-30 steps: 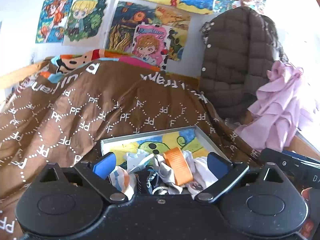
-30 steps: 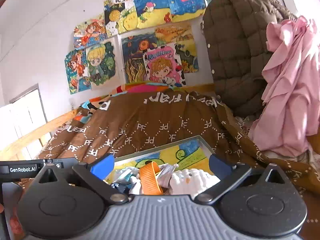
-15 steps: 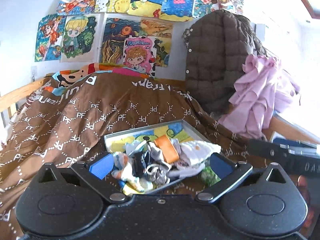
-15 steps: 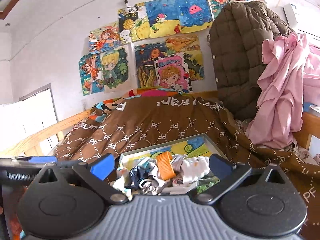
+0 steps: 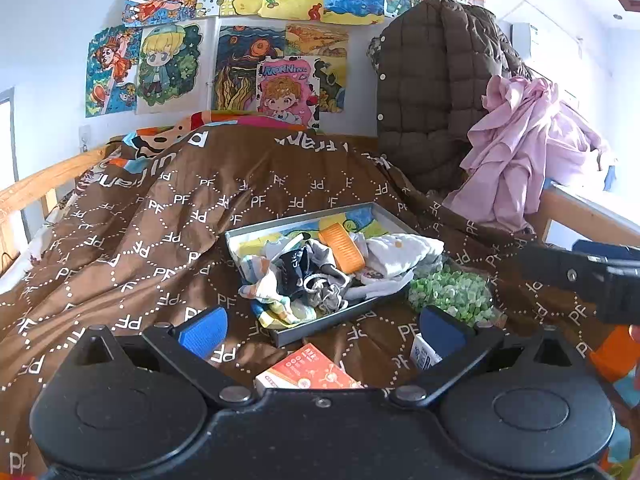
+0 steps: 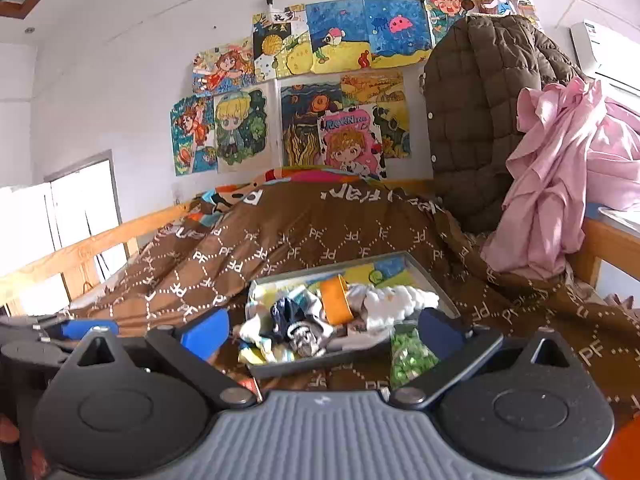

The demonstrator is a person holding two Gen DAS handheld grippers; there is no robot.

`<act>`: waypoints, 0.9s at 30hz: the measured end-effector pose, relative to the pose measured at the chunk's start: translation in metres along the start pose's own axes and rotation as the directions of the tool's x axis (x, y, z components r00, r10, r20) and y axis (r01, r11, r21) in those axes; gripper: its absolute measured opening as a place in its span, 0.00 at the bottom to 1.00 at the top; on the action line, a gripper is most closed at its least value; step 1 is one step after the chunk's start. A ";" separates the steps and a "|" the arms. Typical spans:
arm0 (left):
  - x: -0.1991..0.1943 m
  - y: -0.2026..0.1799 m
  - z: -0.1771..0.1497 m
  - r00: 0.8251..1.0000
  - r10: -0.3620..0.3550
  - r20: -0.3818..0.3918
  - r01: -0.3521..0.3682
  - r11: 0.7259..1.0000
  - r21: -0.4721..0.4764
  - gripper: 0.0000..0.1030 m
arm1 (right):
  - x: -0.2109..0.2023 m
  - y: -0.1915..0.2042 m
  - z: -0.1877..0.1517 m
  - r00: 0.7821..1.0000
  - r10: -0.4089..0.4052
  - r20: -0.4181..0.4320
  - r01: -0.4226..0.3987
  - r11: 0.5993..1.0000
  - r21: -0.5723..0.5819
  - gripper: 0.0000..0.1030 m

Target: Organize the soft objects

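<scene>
A grey tray (image 5: 384, 217) lies on the brown quilt, heaped with soft things: socks (image 5: 294, 270), an orange band (image 5: 346, 246) and a white fluffy piece (image 5: 400, 250). It also shows in the right wrist view (image 6: 438, 286), with the orange band (image 6: 335, 300) on the heap. A green bumpy bag (image 5: 450, 292) lies beside the tray's right corner. My left gripper (image 5: 322, 330) is open and empty, held back from the tray. My right gripper (image 6: 322, 332) is open and empty, also short of the tray.
An orange box (image 5: 308, 372) and a small white carton (image 5: 424, 354) lie on the quilt (image 5: 160, 216) close before the left gripper. A brown padded jacket (image 5: 432, 92) and pink cloth (image 5: 520, 152) hang at the right. Wooden bed rails (image 6: 80, 252) run along both sides.
Both grippers have pulled back and up from the tray, which now looks smaller and farther. The green bag, orange box and carton have come into view.
</scene>
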State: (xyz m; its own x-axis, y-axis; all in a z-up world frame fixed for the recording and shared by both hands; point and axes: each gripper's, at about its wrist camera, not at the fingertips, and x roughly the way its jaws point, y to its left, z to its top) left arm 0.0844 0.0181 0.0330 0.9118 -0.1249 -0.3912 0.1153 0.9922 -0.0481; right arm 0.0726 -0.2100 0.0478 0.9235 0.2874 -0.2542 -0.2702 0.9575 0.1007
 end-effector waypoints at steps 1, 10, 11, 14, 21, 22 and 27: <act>-0.001 0.000 -0.001 1.000 0.003 -0.002 -0.003 1.000 -0.004 0.99 | -0.002 0.000 -0.003 1.000 -0.005 -0.005 0.005 1.000 -0.001 1.00; -0.007 -0.004 -0.019 0.996 0.055 -0.070 -0.056 0.998 -0.009 0.99 | -0.011 -0.006 -0.026 0.992 -0.089 -0.088 0.090 0.996 0.011 1.00; -0.007 -0.005 -0.020 0.995 0.060 -0.080 -0.061 0.998 -0.011 0.99 | -0.012 -0.006 -0.028 0.991 -0.097 -0.094 0.099 0.995 0.017 1.00; -0.009 -0.006 -0.027 0.991 0.078 -0.108 -0.080 0.997 -0.012 0.99 | -0.012 -0.007 -0.033 0.987 -0.113 -0.117 0.116 0.993 0.024 1.00; -0.004 -0.008 -0.035 0.980 0.119 -0.161 -0.117 0.993 0.019 0.99 | -0.006 -0.002 -0.043 0.974 -0.130 -0.184 0.133 0.991 0.001 1.00; -0.002 -0.008 -0.035 0.977 0.126 -0.172 -0.124 0.992 0.022 0.99 | -0.004 -0.001 -0.044 0.972 -0.130 -0.196 0.132 0.991 -0.006 1.00; 0.004 -0.008 -0.038 0.968 0.141 -0.209 -0.137 0.990 0.032 0.99 | 0.008 0.001 -0.049 0.958 -0.130 -0.257 0.131 0.991 -0.015 1.00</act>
State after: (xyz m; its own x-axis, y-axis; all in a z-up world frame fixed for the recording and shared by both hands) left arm 0.0723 0.0101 -0.0034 0.8164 0.0189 -0.5772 0.0017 0.9994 0.0351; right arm 0.0661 -0.2055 -0.0012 0.8493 0.1570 -0.5040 -0.1514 0.9871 0.0524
